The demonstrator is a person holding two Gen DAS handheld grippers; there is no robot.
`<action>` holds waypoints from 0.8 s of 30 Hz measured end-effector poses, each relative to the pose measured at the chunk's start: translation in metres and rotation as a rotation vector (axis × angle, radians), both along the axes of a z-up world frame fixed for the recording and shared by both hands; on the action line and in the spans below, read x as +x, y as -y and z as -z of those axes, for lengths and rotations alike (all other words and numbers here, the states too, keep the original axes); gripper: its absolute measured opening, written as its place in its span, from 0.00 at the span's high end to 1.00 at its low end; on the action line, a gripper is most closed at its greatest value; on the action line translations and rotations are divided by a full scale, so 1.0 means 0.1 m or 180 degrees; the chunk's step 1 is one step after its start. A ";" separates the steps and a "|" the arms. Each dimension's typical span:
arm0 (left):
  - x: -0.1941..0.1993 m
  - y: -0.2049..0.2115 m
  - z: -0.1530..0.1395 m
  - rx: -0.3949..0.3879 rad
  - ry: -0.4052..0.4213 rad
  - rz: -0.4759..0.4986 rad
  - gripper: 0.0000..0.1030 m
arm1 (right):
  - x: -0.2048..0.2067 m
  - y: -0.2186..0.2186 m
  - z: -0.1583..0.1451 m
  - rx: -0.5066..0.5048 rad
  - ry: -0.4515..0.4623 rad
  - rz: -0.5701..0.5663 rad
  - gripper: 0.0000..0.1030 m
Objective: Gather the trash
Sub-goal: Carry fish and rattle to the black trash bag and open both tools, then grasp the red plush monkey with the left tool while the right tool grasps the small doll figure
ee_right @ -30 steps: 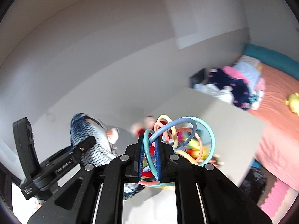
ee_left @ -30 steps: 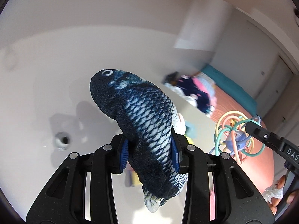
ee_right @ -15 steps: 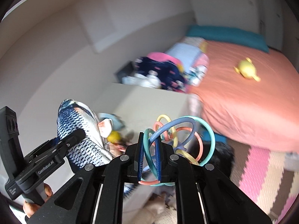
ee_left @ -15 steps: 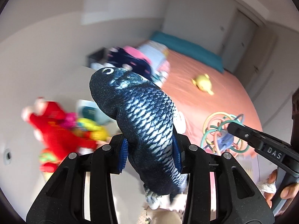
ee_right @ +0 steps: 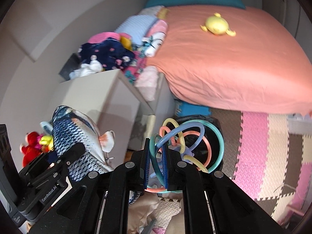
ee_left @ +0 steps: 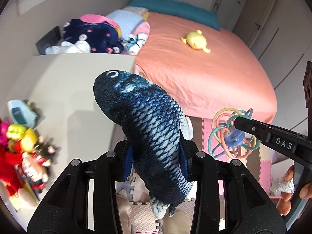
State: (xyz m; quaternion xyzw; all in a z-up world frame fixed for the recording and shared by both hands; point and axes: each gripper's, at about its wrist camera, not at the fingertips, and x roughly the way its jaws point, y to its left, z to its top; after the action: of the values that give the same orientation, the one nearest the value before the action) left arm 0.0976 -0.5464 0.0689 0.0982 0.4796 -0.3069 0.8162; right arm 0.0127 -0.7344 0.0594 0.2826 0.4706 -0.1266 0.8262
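My left gripper (ee_left: 156, 156) is shut on a blue scaly plush fish (ee_left: 148, 128), held up in the air with its head pointing away from me. The fish also shows in the right wrist view (ee_right: 76, 146), at the lower left. My right gripper (ee_right: 157, 167) is shut on a ring rattle of coloured loops (ee_right: 187, 146), which also shows in the left wrist view (ee_left: 232, 134) at the right. Both are held above the floor, side by side.
A bed with a salmon sheet (ee_left: 204, 68) carries a yellow plush toy (ee_left: 196, 42) and piled clothes (ee_left: 93, 37). A white cabinet (ee_right: 97, 101) stands left of it. Red and yellow soft toys (ee_left: 21, 152) lie at the far left. Pink and beige foam floor mats (ee_right: 263, 152) lie below.
Both grippers have swung round from the bare wall towards the bed and floor mats, keeping hold of the fish and the rattle. The bed now fills the background.
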 end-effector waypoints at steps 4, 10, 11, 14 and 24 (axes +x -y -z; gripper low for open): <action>0.06 0.27 0.13 0.0231 0.0055 0.0026 0.05 | 0.10 0.21 0.26 0.0113 -0.0294 0.0075 0.53; 0.11 0.19 0.12 0.0280 0.0134 -0.0063 0.05 | 0.02 0.28 0.24 0.0054 -0.0220 0.0131 0.52; 0.12 0.11 0.09 0.0243 0.0129 -0.0105 0.05 | 0.00 0.26 0.22 0.0050 -0.0202 0.0122 0.52; 0.14 -0.11 0.00 0.0192 0.0159 -0.0223 0.05 | -0.03 0.17 0.16 0.0025 -0.0148 0.0072 0.52; 0.20 -0.89 -0.35 0.0054 0.0295 -0.0621 0.05 | 0.08 -0.41 -0.15 -0.0045 0.0040 -0.0253 0.51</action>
State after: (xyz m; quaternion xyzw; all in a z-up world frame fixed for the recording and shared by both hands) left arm 0.1179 -0.4578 0.1037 0.0720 0.4512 -0.2170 0.8627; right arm 0.0203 -0.6933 0.0745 0.2586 0.4754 -0.0953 0.8355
